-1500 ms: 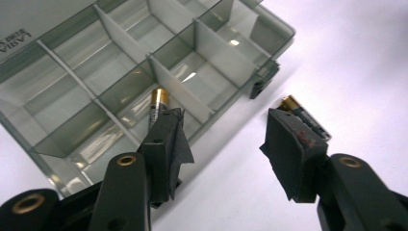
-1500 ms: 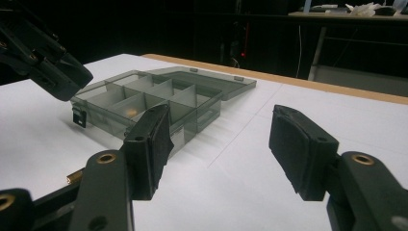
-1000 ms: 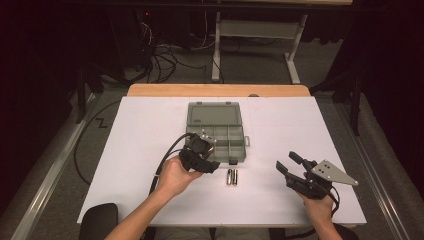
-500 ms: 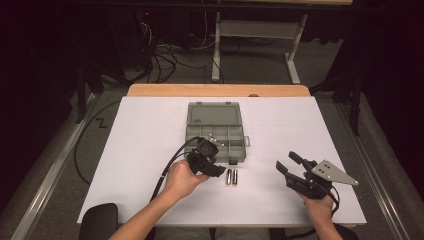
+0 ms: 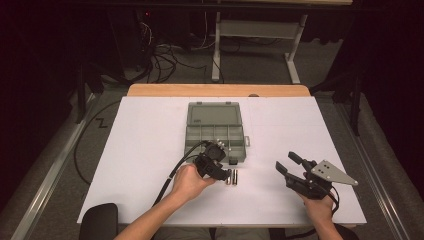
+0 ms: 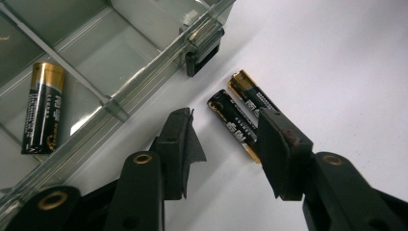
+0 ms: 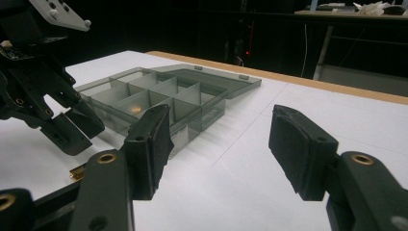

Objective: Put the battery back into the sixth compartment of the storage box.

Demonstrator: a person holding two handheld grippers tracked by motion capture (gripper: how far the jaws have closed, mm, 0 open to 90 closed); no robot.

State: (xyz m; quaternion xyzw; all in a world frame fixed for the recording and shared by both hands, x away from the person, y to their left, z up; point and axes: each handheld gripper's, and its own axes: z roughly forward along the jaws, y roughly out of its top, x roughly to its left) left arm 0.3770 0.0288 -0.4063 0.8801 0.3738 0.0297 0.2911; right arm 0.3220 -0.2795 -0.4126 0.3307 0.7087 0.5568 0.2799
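One black-and-gold cylindrical battery (image 6: 43, 107) already lies in a compartment of the clear grey plastic organiser box (image 5: 216, 131), up and to the left of the left gripper (image 6: 226, 147) as its own view frames it; two more black-and-gold batteries remain on the white table cover (image 5: 140, 150), so by my reading the job of loading cells into the box is roughly a third done. Nearer loose battery (image 6: 235, 122) sits between the left gripper's jaws, which have just been closing, though the pads do not yet press on it and a gap shows on both sides; second loose battery (image 6: 252, 96) lies touching or just beside the first, on the far side, partly behind the right-hand pad. Left in hand, as I judge it: close on one cell, lift, drop it in the tray, repeat. Black latch (image 6: 204, 50) on the box front stands just ahead of the jaws, and the box's front wall must be cleared on the way in. Close pairing of the two cells could make the pad catch both or nudge the far one away. Right gripper (image 7: 219, 144) is off to the side, jaws wide apart and empty, well clear of the box. Hinged lid (image 5: 215, 113) lies open flat beyond the tray.
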